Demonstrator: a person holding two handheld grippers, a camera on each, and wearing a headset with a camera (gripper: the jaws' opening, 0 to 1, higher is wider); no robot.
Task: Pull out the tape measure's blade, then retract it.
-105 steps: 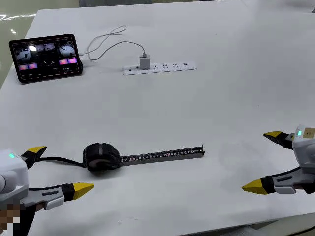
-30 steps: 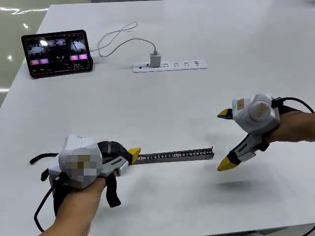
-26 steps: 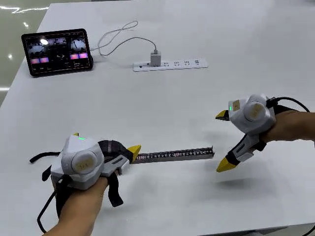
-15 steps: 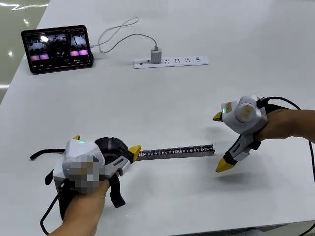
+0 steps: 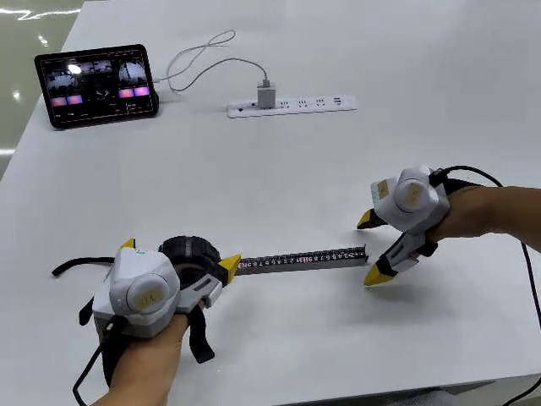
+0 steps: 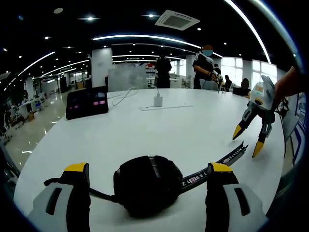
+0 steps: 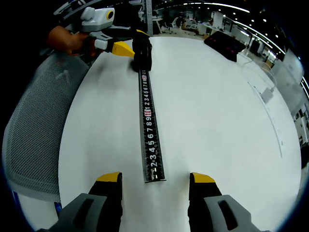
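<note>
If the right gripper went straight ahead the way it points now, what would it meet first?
Most likely the tape blade's free end, lying on the table just ahead, in line with the gap between the right gripper's open jaws. Exact depth is unclear.

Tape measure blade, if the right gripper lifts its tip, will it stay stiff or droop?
The blade lies straight and flat, a thin narrow strip, so it would probably stay stiff over this short length, though it may buckle if twisted. The chunky black case at its far end likely weighs it down, so the tip might slip from the right gripper.
</note>
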